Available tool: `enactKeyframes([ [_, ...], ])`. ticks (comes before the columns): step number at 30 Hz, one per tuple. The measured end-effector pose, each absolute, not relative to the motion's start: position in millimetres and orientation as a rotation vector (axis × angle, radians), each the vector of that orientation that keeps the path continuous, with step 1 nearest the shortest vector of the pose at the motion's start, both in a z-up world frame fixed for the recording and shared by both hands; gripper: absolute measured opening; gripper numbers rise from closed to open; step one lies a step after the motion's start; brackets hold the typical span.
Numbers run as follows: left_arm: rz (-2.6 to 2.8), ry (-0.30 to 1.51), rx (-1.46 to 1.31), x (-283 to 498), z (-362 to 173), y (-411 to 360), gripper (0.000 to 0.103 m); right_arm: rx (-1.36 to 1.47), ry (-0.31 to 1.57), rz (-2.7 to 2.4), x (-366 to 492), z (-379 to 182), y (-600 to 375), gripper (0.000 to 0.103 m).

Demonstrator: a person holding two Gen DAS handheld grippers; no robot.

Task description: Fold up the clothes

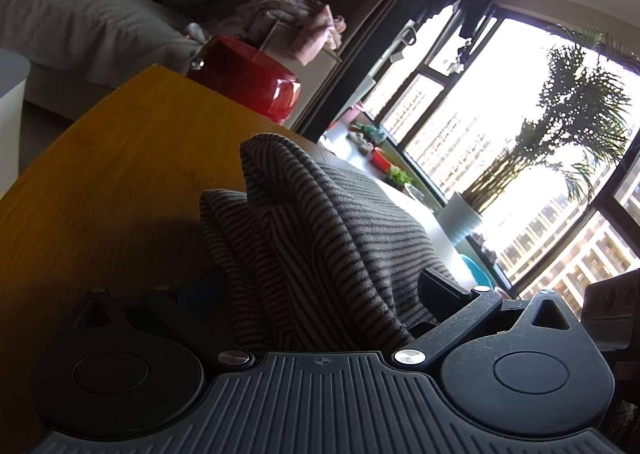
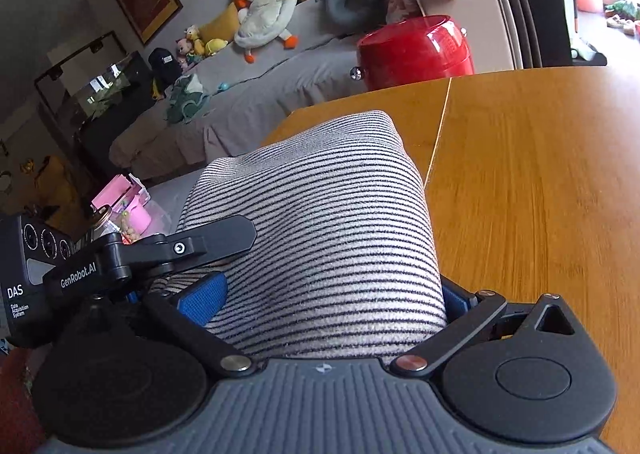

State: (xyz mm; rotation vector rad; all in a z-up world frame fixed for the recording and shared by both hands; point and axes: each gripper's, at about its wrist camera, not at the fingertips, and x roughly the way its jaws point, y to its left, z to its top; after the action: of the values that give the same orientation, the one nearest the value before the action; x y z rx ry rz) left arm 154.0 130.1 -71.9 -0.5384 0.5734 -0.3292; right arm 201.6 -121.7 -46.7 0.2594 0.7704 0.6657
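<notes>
A grey garment with thin black stripes lies bunched on the wooden table. In the left wrist view it fills the space between my left gripper's jaws, which are shut on its folds. In the right wrist view the same striped garment is draped thick between the blue pads of my right gripper, which is shut on it. The left gripper's finger shows at the left, lying on the cloth. The fingertips of both grippers are mostly hidden by fabric.
A red round container stands beyond the table's far edge. A grey sofa holds plush toys, a ring cushion and a pink blanket. A large window and potted plant are to the right. The table stretches right.
</notes>
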Motion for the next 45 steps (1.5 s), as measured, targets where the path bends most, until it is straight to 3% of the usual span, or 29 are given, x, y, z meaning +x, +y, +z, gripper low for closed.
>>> enactKeyframes([
  [16,-0.222,0.551,-0.523,150.3,-68.0,133.8,0.103,0.276,0.712,0.695,190.0,-50.5,-122.9,0.103],
  [23,-0.178,0.529,-0.557,155.7,-67.8,127.8,0.103,0.504,0.704,0.725,201.8,-61.2,-156.0,0.103],
  [33,-0.172,0.544,-0.515,156.0,-65.3,122.2,0.103,0.494,0.685,0.638,197.1,-60.7,-160.3,0.103],
  [40,-0.162,0.550,-0.495,157.6,-64.8,119.4,0.103,0.316,0.700,0.657,193.9,-53.3,-130.3,0.103],
  [45,-0.235,0.515,-0.608,157.9,-72.6,136.7,0.103,0.540,0.681,0.651,197.3,-62.5,-165.2,0.103],
])
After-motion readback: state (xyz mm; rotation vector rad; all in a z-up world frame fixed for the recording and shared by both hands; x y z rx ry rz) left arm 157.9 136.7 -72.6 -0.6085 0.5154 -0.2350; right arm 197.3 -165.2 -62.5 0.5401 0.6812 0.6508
